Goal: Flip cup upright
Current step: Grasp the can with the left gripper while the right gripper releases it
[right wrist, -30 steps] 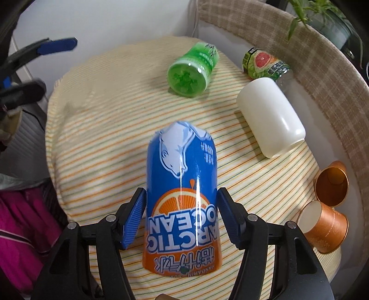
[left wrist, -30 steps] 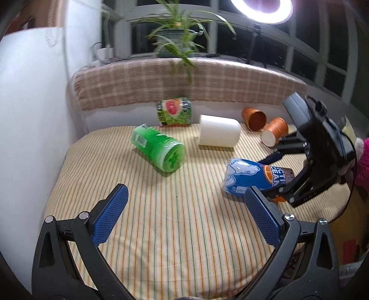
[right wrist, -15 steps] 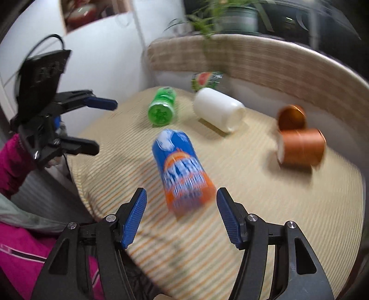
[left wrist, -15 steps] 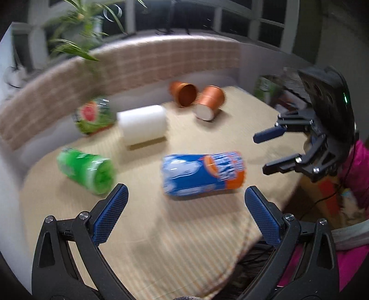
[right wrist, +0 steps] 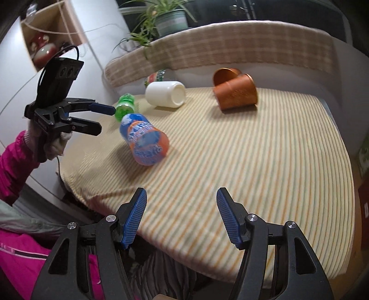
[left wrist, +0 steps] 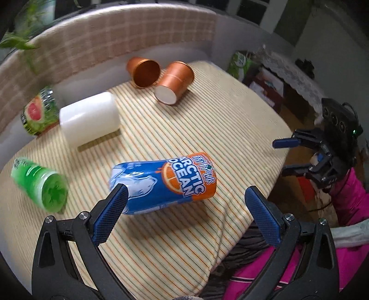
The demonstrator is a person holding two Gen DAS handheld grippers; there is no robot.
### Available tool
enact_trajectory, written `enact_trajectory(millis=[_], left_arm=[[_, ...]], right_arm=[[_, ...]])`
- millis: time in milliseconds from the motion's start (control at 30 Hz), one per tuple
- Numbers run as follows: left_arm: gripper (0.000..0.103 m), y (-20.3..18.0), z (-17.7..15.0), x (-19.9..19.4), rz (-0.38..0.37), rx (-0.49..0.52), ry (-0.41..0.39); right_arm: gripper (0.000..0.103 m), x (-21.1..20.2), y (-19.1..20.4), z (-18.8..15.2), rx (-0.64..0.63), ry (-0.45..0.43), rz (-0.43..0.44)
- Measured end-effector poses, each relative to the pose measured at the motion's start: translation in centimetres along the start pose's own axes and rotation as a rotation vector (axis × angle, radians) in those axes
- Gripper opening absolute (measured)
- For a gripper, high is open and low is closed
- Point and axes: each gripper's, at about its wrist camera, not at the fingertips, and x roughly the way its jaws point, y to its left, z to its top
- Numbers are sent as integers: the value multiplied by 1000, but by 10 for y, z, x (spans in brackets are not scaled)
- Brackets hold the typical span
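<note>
A blue and orange Arctic Ocean cup [left wrist: 163, 182] lies on its side on the striped table [left wrist: 207, 129]; it also shows in the right wrist view [right wrist: 144, 143]. My left gripper [left wrist: 184, 214] is open, its jaws wide, just in front of the cup with its left finger beside the cup's blue end. My right gripper [right wrist: 181, 217] is open and empty, pulled back over the table's near edge, well clear of the cup. Each gripper shows in the other's view, the right one [left wrist: 288, 157] off the table's right edge and the left one [right wrist: 96, 117] at the left.
Also lying on their sides: a white cup [left wrist: 90, 120], two copper cups [left wrist: 143, 71] [left wrist: 175, 82], a green cup [left wrist: 41, 184] and a watermelon-print cup [left wrist: 38, 113]. A padded checked backrest [left wrist: 115, 43] rims the far side. A potted plant [right wrist: 166, 20] stands behind it.
My right gripper let go of the Arctic Ocean cup and drew back off it. My left gripper swung round and came close to the cup, which still lies on its side.
</note>
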Motion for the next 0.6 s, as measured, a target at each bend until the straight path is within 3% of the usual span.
enact_trajectory(millis=[600], left_arm=[[103, -43, -4, 47, 312, 535, 276]], right_arm=[[62, 0, -23, -23, 122, -9, -4]])
